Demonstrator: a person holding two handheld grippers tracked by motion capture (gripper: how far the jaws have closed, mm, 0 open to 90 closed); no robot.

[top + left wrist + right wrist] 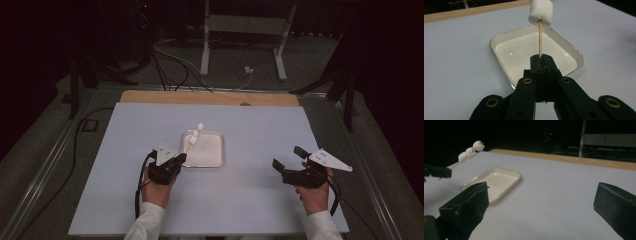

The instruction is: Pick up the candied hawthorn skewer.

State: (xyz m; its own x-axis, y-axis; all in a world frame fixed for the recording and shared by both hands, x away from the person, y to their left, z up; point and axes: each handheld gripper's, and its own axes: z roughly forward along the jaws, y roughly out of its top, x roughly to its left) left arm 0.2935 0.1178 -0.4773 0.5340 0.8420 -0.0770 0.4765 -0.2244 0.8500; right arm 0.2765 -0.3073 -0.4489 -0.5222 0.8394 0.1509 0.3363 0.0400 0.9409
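We've got the left claw [541, 58] clamped on the skewer [540, 37], marshmallows [471, 151] up over the tray [220, 150]. Right claw [290, 162] hangs open, empty, off to the side. Best we keep that stick steady and lower it flat into the tray.

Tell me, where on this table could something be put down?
Almost anywhere: the table is bare right of the white tray out to the right gripper, and behind the tray. It is crowded only where the left gripper holds the marshmallow stick.
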